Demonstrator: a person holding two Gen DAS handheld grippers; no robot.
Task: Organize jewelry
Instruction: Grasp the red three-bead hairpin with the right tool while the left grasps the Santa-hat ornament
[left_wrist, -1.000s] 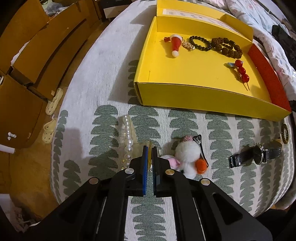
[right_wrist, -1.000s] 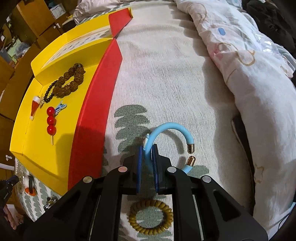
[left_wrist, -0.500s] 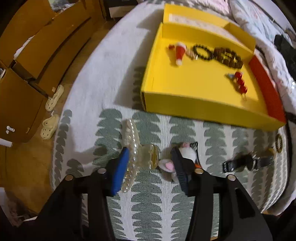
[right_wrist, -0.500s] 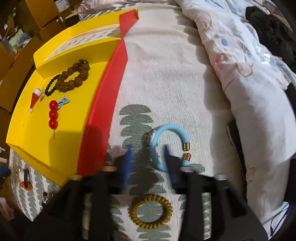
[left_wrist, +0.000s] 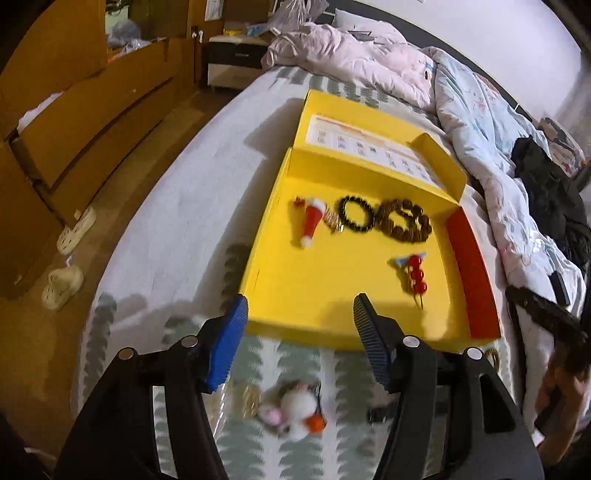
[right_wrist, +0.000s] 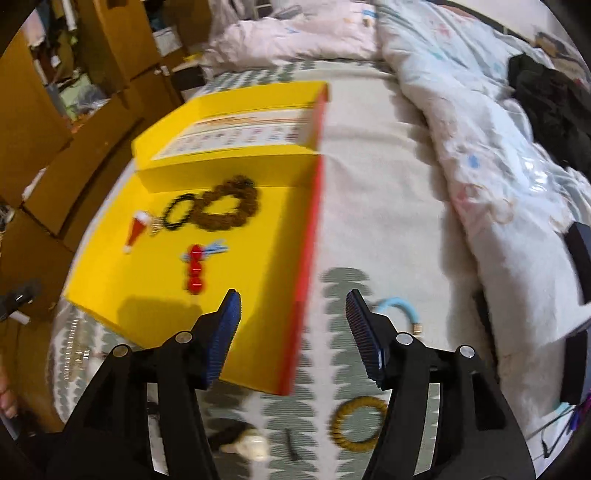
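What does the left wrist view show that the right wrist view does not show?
Only the left wrist view shows the white plush charm and pale slippers on the floor. Only the right wrist view shows the blue bangle and the mustard hair tie. Both show the yellow box holding the Santa hat charm, the bead bracelets and the red bead pin.

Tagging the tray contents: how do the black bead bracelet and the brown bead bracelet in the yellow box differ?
Colour: the black bead bracelet is black, the brown bead bracelet brown. Beads: the black one's are small, the brown one's chunkier. Shape: the black one lies as a single open ring, the brown one bunched into a wider mass with two openings. Both lie flat and side by side near the far wall of the yellow box.
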